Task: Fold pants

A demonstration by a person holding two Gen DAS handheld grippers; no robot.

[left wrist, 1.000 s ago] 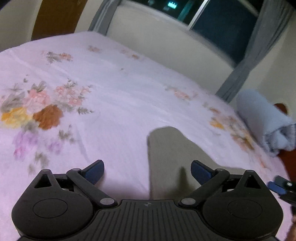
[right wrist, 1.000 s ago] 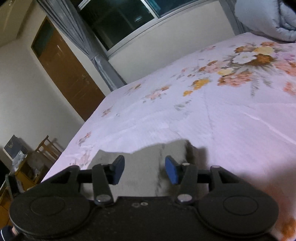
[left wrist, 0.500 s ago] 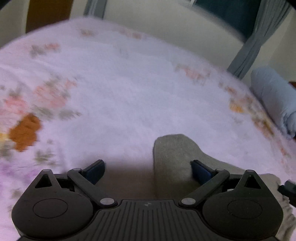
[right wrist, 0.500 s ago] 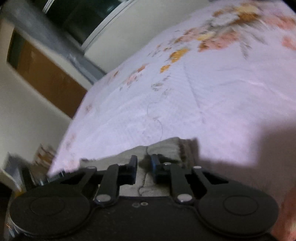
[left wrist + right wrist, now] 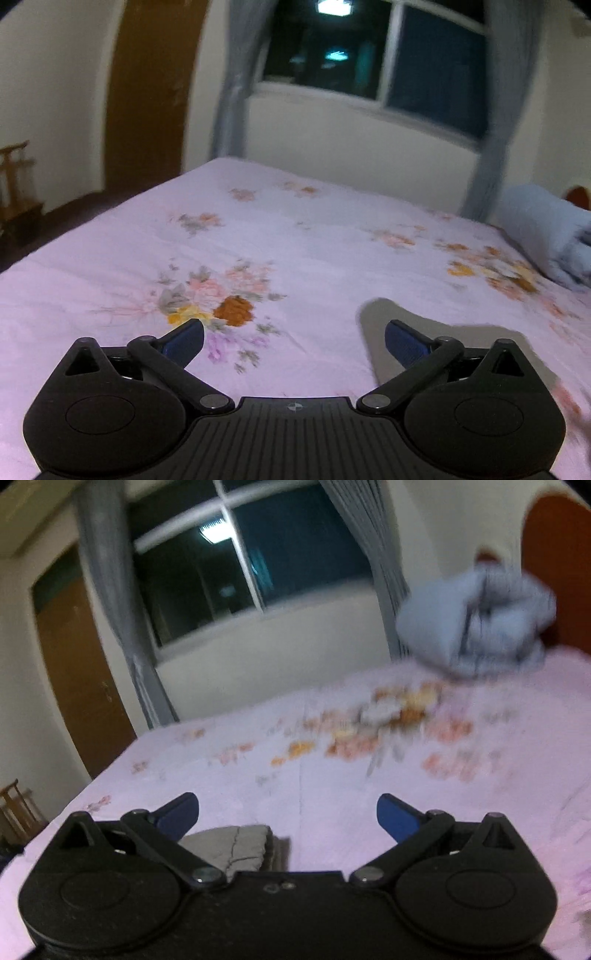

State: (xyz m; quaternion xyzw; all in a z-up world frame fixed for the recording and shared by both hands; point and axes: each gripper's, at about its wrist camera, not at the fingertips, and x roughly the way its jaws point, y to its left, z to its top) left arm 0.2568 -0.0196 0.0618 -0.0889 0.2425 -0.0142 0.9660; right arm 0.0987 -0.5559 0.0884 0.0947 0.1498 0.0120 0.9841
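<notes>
Grey pants lay on a flowered bed as both grippers hung above them, empty.

The pants (image 5: 236, 845), a soft matte grey fabric with a ribbed edge, lay low on the pink floral sheet (image 5: 295, 236); grippers hid most of them, so their long axis could not be told. The right gripper (image 5: 288, 812) was spreading its jaws, nothing between; the left gripper (image 5: 293, 339) stood wide apart. A rolled blue blanket (image 5: 476, 624) appeared blurred.

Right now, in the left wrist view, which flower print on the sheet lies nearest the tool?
The bouquet with the rust-orange bloom, just beyond the left tool; the other prints lie farther up the bed sheet.
</notes>
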